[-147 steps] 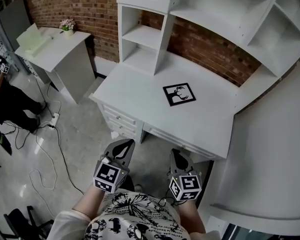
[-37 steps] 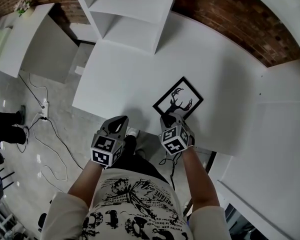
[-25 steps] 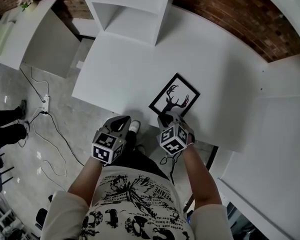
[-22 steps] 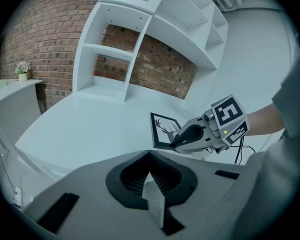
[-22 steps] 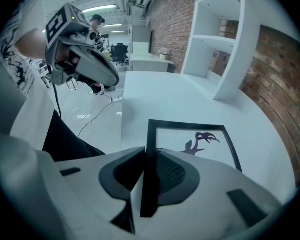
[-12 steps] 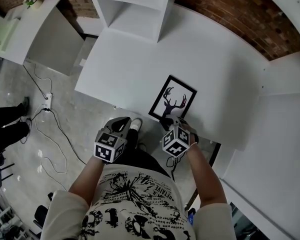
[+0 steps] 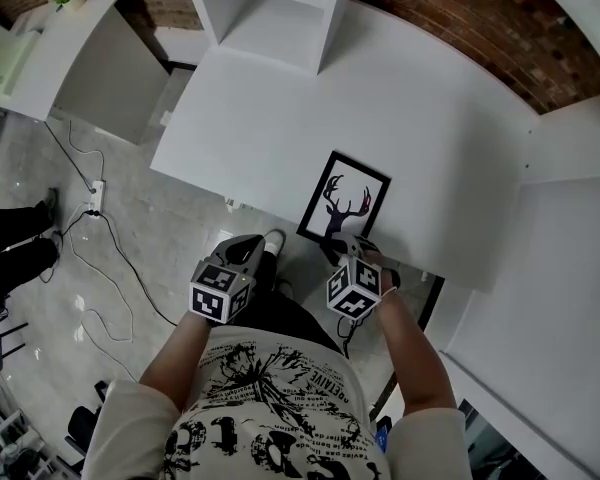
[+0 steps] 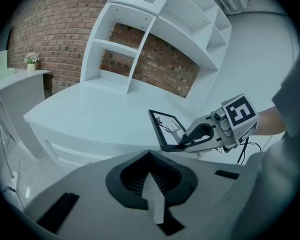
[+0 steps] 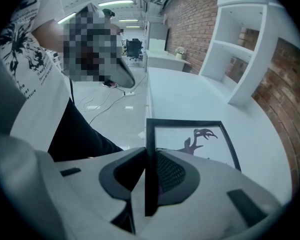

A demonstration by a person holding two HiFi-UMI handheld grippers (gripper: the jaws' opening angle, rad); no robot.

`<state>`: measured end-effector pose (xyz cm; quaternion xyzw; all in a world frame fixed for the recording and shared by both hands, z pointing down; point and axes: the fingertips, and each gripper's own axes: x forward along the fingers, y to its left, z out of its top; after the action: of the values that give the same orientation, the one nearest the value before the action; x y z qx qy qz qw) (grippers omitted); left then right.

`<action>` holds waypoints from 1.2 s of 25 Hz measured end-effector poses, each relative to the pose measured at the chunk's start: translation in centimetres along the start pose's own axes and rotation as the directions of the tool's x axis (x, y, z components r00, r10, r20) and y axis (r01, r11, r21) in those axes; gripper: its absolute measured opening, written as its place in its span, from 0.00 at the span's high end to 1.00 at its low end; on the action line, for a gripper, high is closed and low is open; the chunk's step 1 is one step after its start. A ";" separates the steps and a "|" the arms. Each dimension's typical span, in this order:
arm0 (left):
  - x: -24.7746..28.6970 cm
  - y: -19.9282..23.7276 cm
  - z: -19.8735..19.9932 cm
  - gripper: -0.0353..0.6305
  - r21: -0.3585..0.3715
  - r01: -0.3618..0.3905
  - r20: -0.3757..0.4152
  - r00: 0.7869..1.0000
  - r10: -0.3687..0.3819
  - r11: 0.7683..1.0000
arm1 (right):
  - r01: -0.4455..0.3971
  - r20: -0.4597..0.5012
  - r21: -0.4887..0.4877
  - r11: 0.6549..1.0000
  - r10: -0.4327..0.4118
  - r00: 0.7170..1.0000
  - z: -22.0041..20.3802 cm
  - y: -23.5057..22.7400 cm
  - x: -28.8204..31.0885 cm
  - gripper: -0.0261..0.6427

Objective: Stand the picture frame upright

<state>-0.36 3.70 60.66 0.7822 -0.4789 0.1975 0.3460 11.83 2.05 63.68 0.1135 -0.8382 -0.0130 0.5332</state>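
A: Pic frame point(image 7: 345, 203) near edge?
B: Hidden under right gripper point(image 7: 346, 248), head view. Deer print point(image 9: 197, 136) lower half covered too, right gripper view.
A: Shelf unit point(image 7: 270, 8)?
B: Cut off at top. Bystander point(image 7: 15, 253) cut off at left, legs only.

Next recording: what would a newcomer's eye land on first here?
The black picture frame with its deer silhouette, at the near edge of the white desk, clamped by one edge in the right tool. Beside it the left tool hangs shut and empty over the floor, short of the desk, and a red brick wall runs behind the white shelving.
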 end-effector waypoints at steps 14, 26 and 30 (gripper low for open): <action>3.1 -1.5 -2.7 0.93 -0.245 0.177 -0.020 0.982 -0.188 0.953 | -0.003 -0.002 -0.073 0.997 0.003 1.000 -0.9 3.2 -1.1 0.86; 6.1 -4.2 -1.2 0.63 -0.532 0.417 0.097 0.894 -0.437 0.737 | -0.001 0.003 -0.124 0.992 0.002 1.000 -0.9 5.1 -1.7 0.86; 7.3 -4.2 -1.7 0.63 -0.560 0.435 0.076 0.874 -0.479 0.705 | 0.003 -0.005 -0.145 0.989 -0.004 1.000 -1.0 5.7 -1.8 0.86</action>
<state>6.80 1.76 65.04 0.7315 -0.2929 -0.0147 0.6156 12.48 8.02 63.35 0.0759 -0.8335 -0.0746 0.5422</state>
